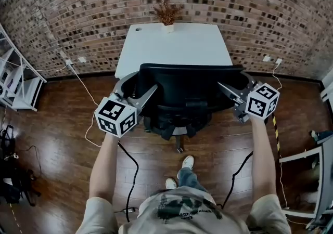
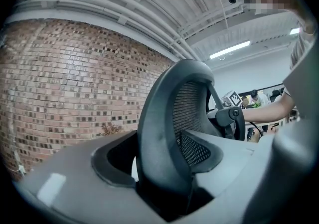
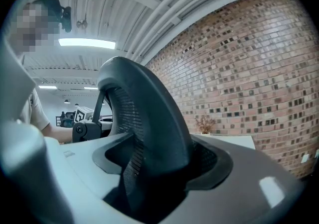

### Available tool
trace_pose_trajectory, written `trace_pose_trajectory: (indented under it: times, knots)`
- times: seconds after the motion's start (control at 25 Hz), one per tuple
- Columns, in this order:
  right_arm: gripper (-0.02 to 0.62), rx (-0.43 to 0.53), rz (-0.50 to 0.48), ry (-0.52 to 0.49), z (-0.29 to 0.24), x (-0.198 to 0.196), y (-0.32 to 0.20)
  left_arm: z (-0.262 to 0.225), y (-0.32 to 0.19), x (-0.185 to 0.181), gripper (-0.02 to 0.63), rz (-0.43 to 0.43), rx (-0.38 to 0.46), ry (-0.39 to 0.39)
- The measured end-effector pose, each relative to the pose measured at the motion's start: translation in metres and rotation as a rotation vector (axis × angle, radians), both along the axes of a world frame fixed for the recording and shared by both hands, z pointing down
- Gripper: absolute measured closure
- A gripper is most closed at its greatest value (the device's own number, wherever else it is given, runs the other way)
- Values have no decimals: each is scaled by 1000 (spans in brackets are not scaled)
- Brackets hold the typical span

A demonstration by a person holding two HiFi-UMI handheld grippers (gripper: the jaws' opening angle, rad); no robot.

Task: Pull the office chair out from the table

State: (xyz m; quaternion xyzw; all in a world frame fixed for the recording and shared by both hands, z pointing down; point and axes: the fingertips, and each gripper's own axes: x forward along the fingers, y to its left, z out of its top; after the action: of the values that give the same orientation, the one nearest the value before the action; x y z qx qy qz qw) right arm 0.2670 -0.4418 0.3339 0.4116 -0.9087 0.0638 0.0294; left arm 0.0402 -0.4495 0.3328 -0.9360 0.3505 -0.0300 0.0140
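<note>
The left gripper (image 1: 139, 100) has its fingers (image 2: 65, 183) closed on the left rim of the office chair (image 1: 182, 90) backrest. The chair stands tucked against the near edge of the white desk (image 1: 174, 46). The right gripper (image 1: 232, 95) clamps the right rim the same way. Both holds sit on a smooth, curved edge, so a sharp tug could slip one off. An uneven pull would likely swivel the chair instead of rolling it. The base could also run into the person's feet (image 1: 179, 173) or the floor cable (image 1: 131, 163).
</note>
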Motion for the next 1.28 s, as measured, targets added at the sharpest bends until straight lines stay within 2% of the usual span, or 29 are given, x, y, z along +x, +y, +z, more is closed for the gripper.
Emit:
trace_pose_trajectory:
  times: [0.2, 0.72, 1.28]
  knots:
    - [266, 2, 13, -13, -2, 2, 24, -2, 23, 1, 313, -3, -2, -5]
    - [278, 30, 6, -41, 0, -21, 87, -1, 77, -23, 310, -33, -24, -28]
    - [281, 5, -10, -50, 1, -32, 190, 0, 187, -36, 308, -71, -12, -9]
